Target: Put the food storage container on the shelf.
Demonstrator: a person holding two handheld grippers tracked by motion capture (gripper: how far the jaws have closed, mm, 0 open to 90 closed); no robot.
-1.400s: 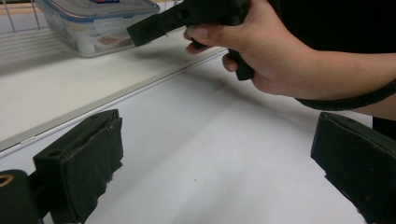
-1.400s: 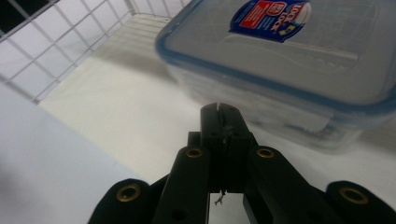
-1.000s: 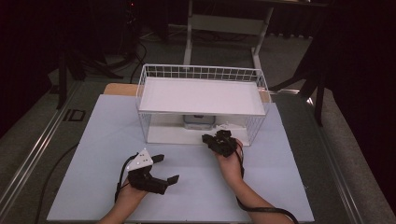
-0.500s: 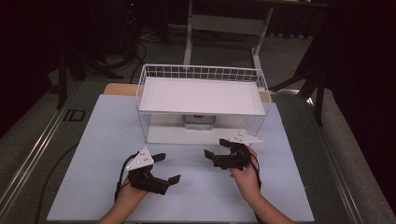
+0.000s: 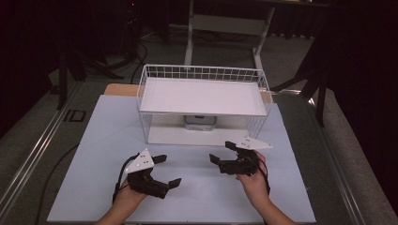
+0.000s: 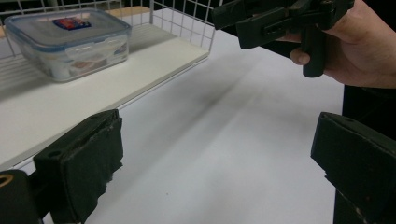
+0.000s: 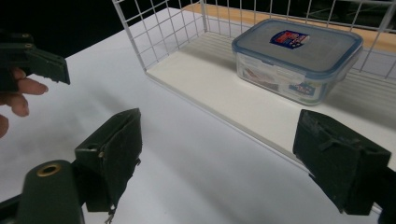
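Both grippers stood wide open and empty; the right gripper [image 5: 222, 152] had just opened its jaws with nothing between them. Ahead of its fingers, the lidded container [image 7: 297, 59] sat on the wire rack's [image 5: 202, 75] lower shelf, long side facing it, farther from the left gripper [image 5: 169, 170].

Dim, dark surroundings; overhead light brightens the white counter [image 5: 108, 140], soft shadows, near edges slightly blurred.

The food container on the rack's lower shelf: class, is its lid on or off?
On. The blue-rimmed lid sits flat atop the food container, with side clips folded down.
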